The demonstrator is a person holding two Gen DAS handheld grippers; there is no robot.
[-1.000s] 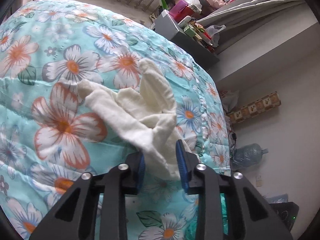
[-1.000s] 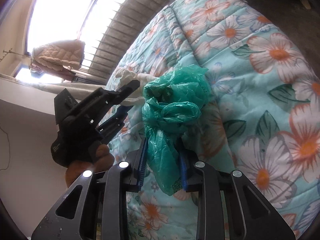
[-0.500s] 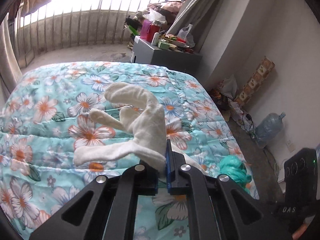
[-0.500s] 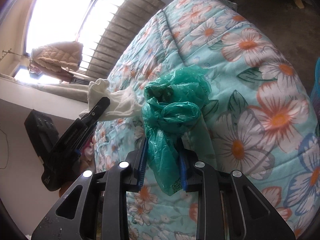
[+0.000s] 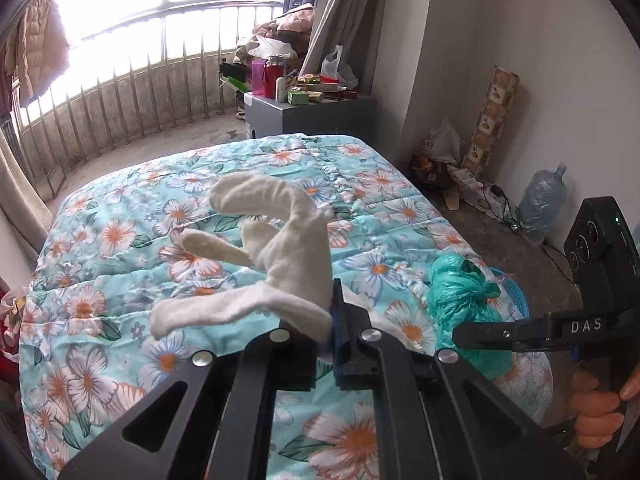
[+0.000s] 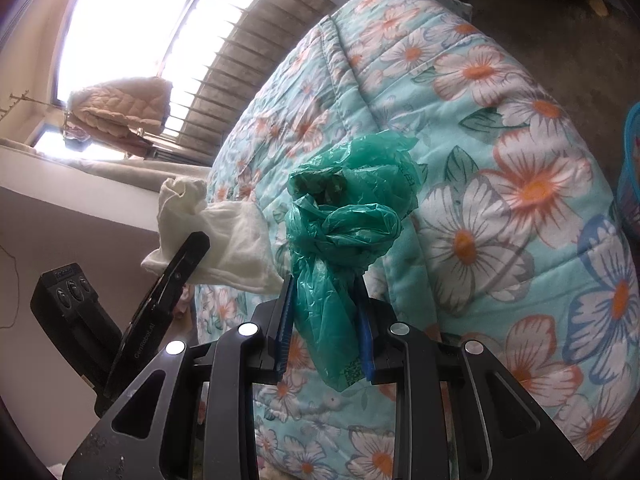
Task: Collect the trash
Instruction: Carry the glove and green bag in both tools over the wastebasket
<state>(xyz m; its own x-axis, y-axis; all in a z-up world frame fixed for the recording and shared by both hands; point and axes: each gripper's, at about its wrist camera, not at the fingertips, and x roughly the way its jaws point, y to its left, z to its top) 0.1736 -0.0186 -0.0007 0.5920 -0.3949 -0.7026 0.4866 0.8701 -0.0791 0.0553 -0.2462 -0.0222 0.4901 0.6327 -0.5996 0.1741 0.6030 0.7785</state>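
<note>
Fingers of the left gripper [image 5: 334,326] pressed nearly together, pinching a white cloth [image 5: 280,256] at its lower end; cloth fans up and left across the centre of the left wrist view, lifted clear of the floral quilt [image 5: 120,240]. Right gripper [image 6: 325,332] fingers clamp the tail of a knotted green bag [image 6: 348,216], blue pads on both sides, bag bunched above them at centre of the right wrist view, also off the quilt. Both pieces of trash look picked up and held high, likely so neither drags on the bedding while being carried. Blue basket [image 5: 516,300] shows at right of the left view just behind the bag, and as a blue rim at the far right edge of the right view; probably the drop spot, so both grips tilt that way. Readable writing: "DAS" on the right gripper's arm at lower right of the left view; "GenRobot.AI" on the left gripper's finger at lower left of the right view, though small. Print on the bag's lower end is too small to read. Water bottle [image 5: 542,200] stands by the wall at right.
</note>
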